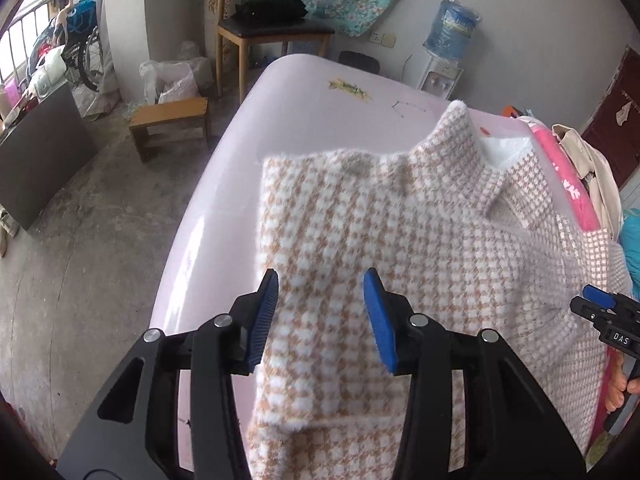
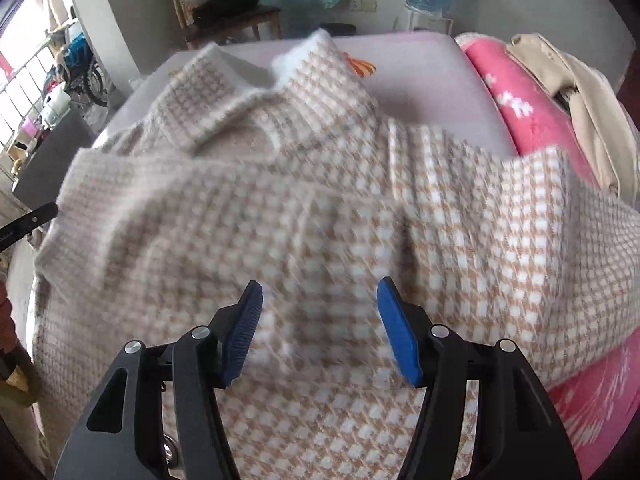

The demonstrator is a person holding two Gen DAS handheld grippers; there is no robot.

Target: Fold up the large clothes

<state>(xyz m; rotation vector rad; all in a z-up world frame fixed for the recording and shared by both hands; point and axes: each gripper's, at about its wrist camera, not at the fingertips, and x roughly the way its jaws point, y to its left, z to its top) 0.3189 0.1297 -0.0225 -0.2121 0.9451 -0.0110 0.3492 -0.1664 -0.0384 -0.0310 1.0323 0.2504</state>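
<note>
The checked coat (image 1: 400, 240) lies spread on the pale pink table (image 1: 248, 152), collar at the far end, one side folded over the middle. The left claw (image 1: 320, 320) hangs above that folded part, jaws apart, gripping nothing. The right claw (image 2: 320, 328) hovers over the coat's body (the cloth there looks blurred), its jaws also apart and seemingly empty.

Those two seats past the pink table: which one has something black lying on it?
The tall wooden chair against the wall: a black bundle lies on its dark seat. The low wooden stool, closer on the floor, has a bare top.
</note>
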